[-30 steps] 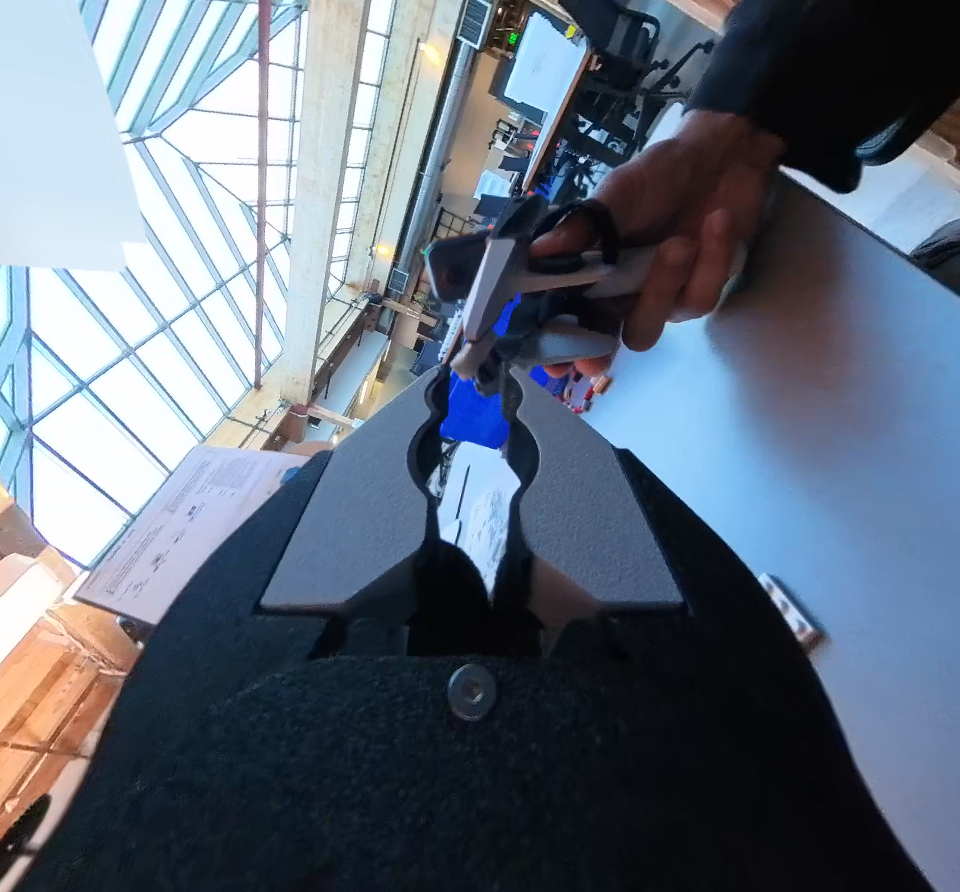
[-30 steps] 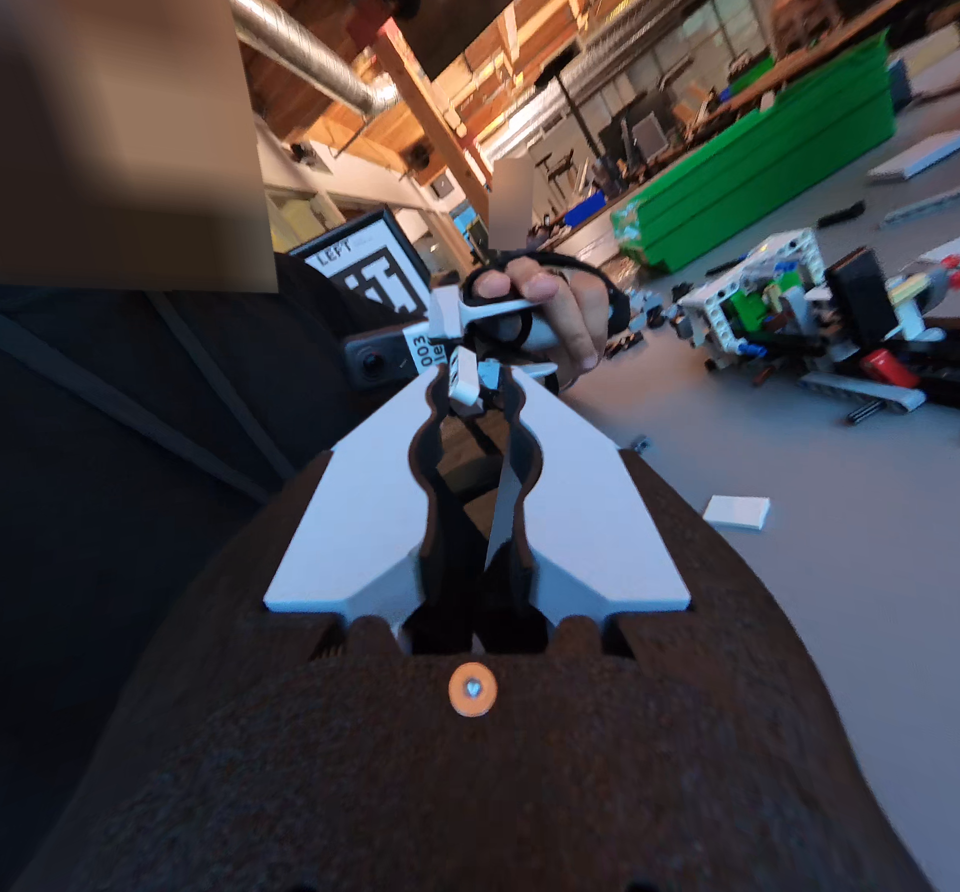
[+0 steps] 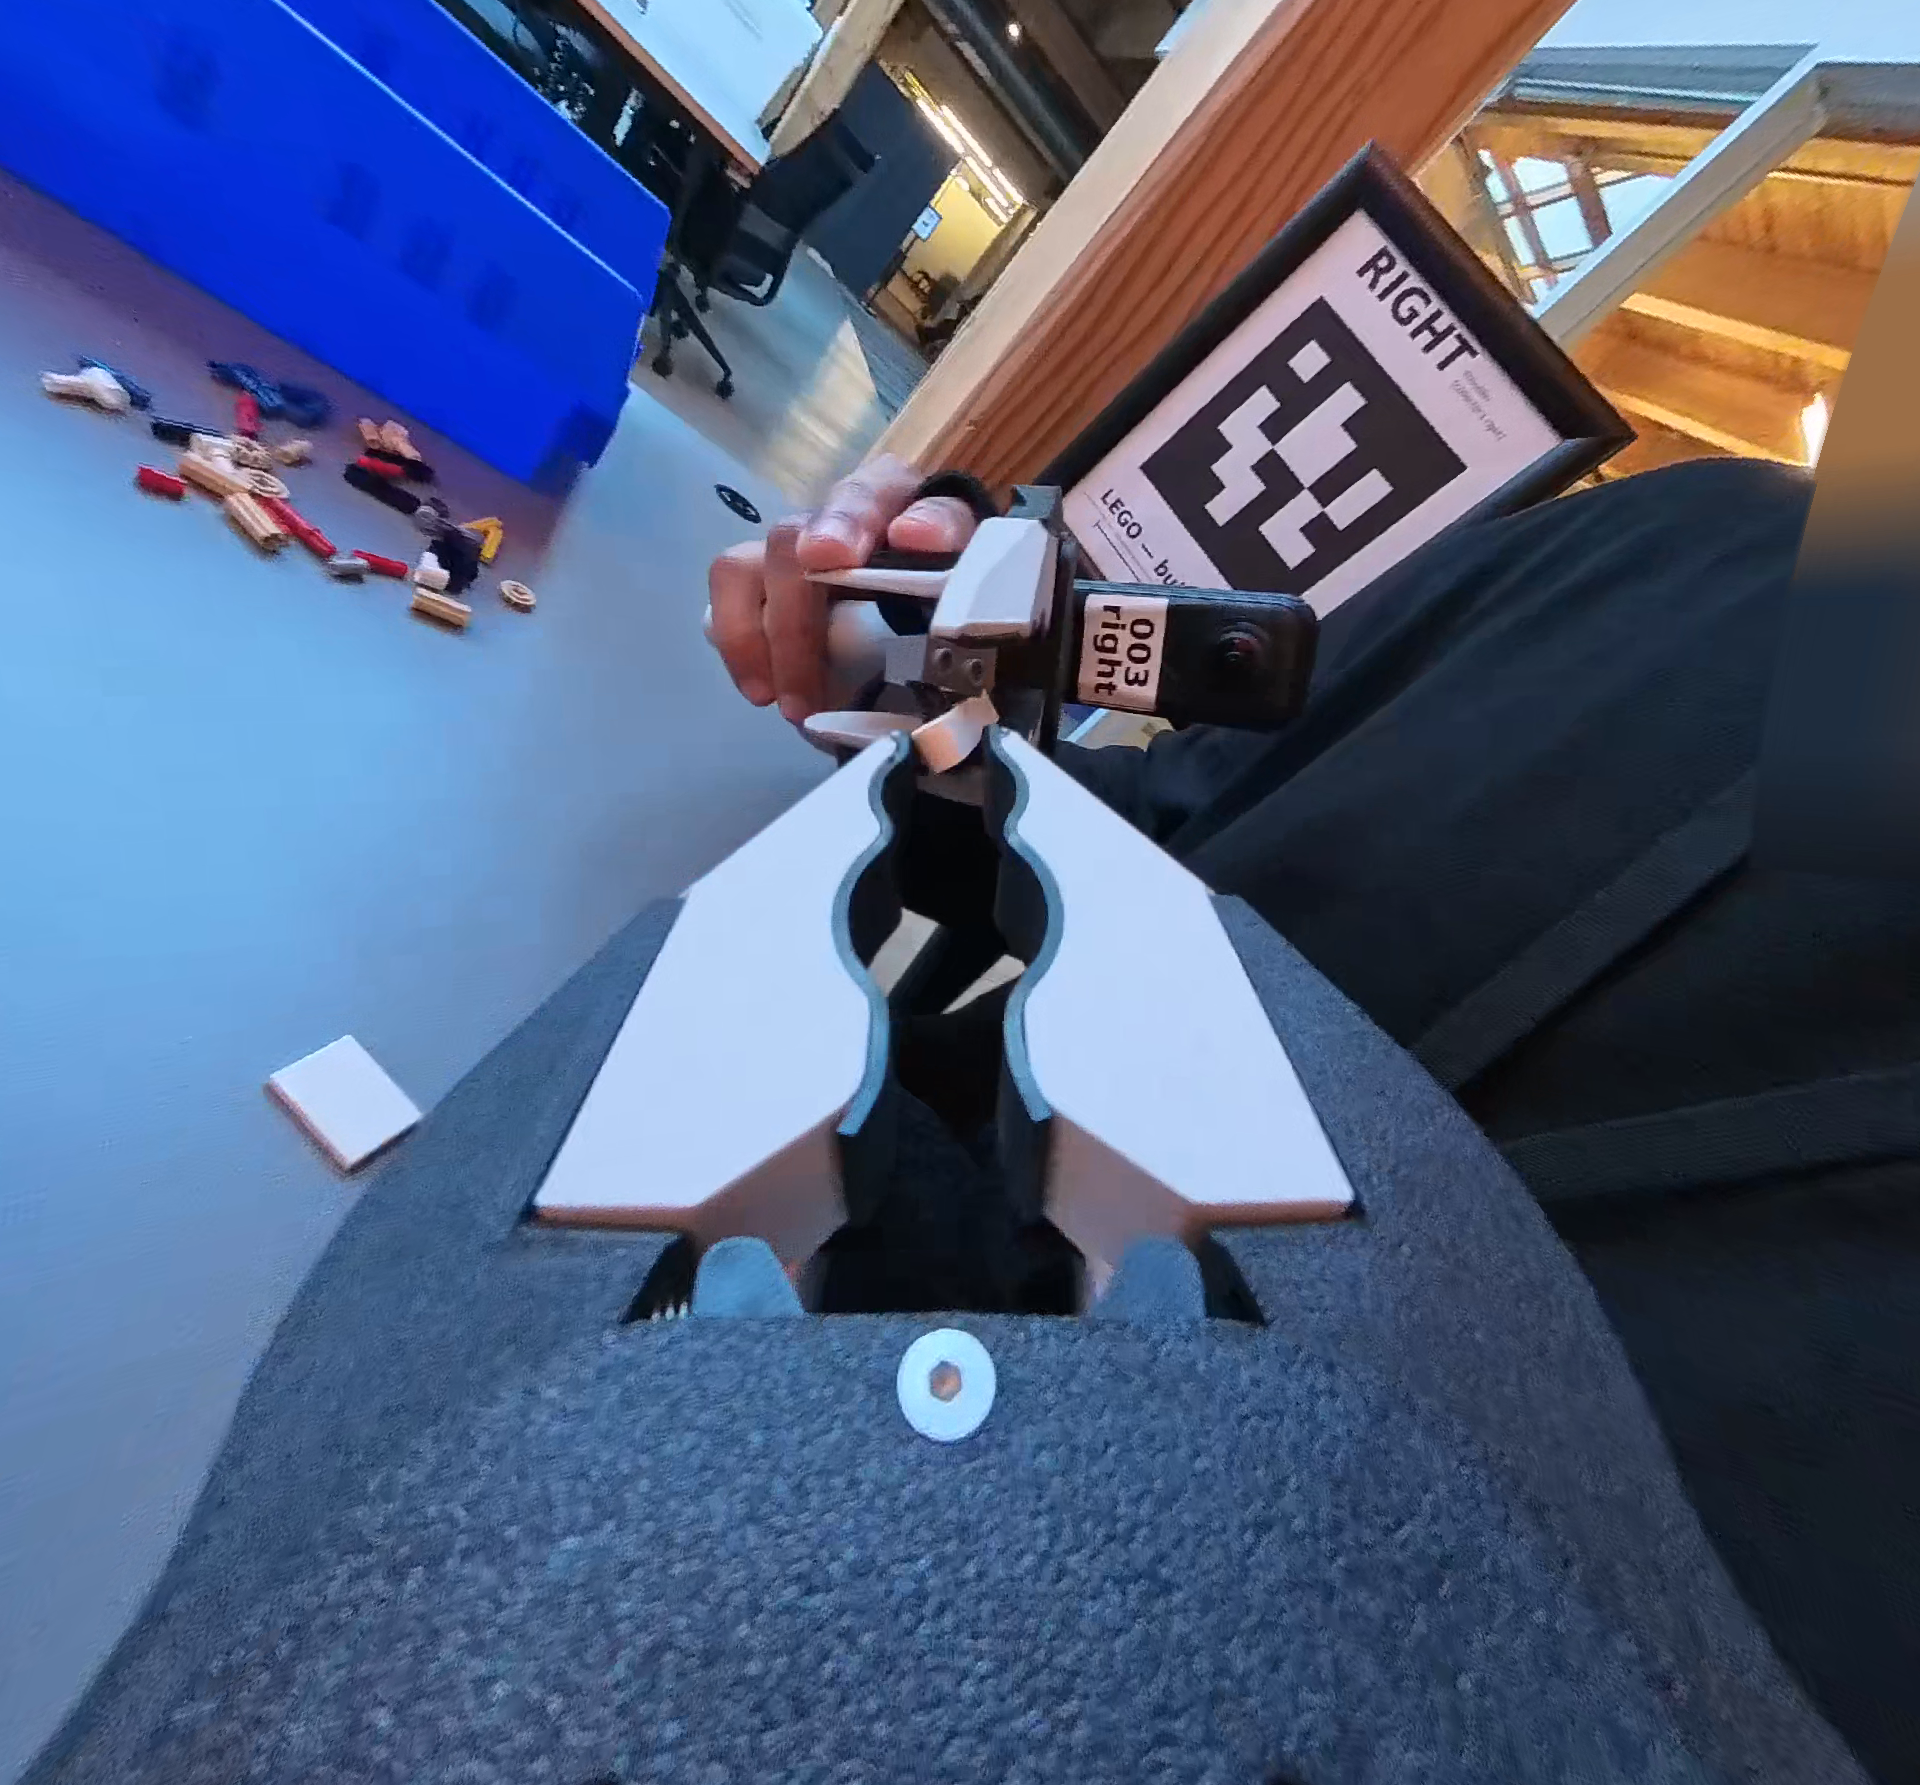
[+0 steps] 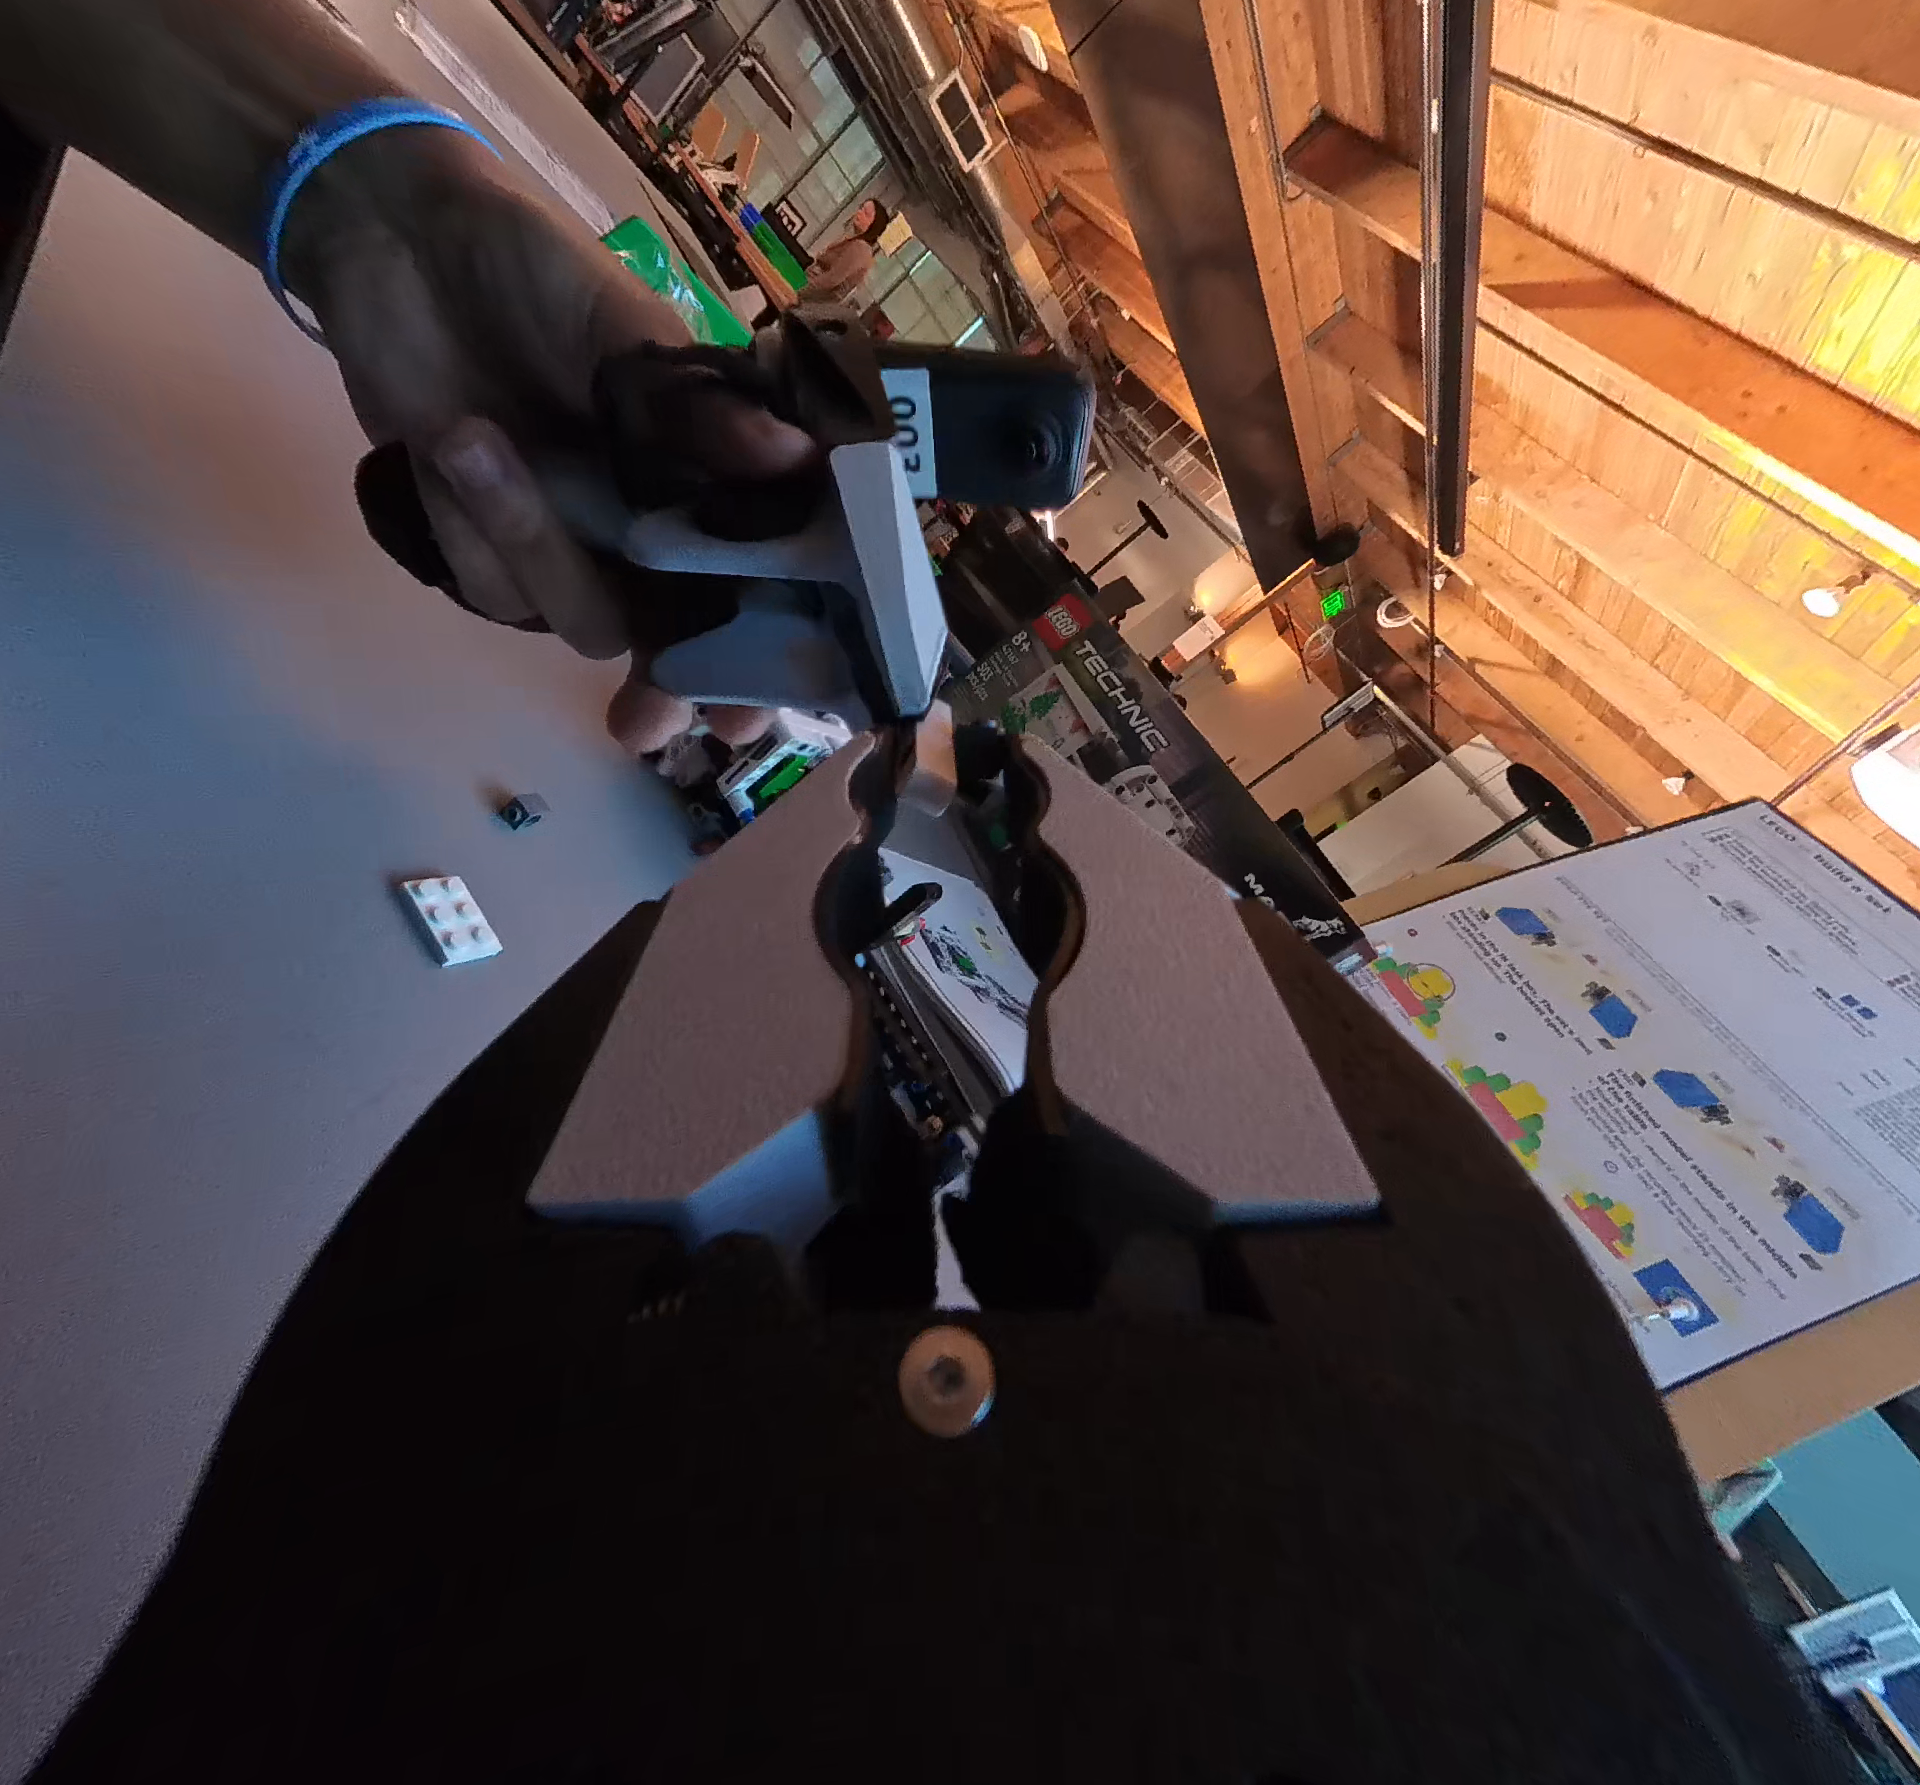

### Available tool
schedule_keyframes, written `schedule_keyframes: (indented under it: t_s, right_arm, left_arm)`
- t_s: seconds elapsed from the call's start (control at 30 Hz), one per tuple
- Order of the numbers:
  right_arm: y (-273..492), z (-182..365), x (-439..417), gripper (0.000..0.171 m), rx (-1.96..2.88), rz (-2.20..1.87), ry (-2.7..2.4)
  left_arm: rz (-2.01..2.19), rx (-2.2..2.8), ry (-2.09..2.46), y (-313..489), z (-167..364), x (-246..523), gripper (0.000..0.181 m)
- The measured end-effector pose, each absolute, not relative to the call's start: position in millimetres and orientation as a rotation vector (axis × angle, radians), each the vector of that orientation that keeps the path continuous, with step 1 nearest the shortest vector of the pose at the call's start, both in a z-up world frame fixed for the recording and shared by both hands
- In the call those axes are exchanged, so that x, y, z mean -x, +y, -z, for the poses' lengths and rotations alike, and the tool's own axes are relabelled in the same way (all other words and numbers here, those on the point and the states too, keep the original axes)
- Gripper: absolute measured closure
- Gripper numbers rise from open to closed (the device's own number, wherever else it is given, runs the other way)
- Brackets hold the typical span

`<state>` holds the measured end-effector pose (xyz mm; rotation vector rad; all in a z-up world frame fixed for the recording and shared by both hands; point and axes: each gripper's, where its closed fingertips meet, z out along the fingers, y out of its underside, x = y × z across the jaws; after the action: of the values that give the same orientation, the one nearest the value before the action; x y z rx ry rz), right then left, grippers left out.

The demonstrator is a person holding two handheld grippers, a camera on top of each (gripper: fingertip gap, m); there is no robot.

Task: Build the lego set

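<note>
Swinging down from the skylight, the left gripper now meets the right gripper tip to tip; both jaws narrow around a small white piece.

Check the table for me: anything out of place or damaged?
Nothing looks damaged. A white studded plate and a small dark piece lie alone on the table, away from the loose pieces scattered beside the blue bin. They look like strays, not a spill.

The right gripper points tip to tip at the hand-held left gripper above the grey table. A small white studded plate lies beside a tiny dark grey piece.
</note>
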<state>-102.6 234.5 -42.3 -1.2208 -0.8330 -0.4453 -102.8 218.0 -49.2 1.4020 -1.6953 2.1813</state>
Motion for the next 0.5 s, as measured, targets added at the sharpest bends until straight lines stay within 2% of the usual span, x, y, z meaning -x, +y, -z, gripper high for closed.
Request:
schedule_keyframes:
  t_s: [0.5]
  right_arm:
    - [233,52,96,0.15,1.321,0.197,-0.625]
  left_arm:
    - [-2.142,-1.252,-1.785,217,59,100,0.175]
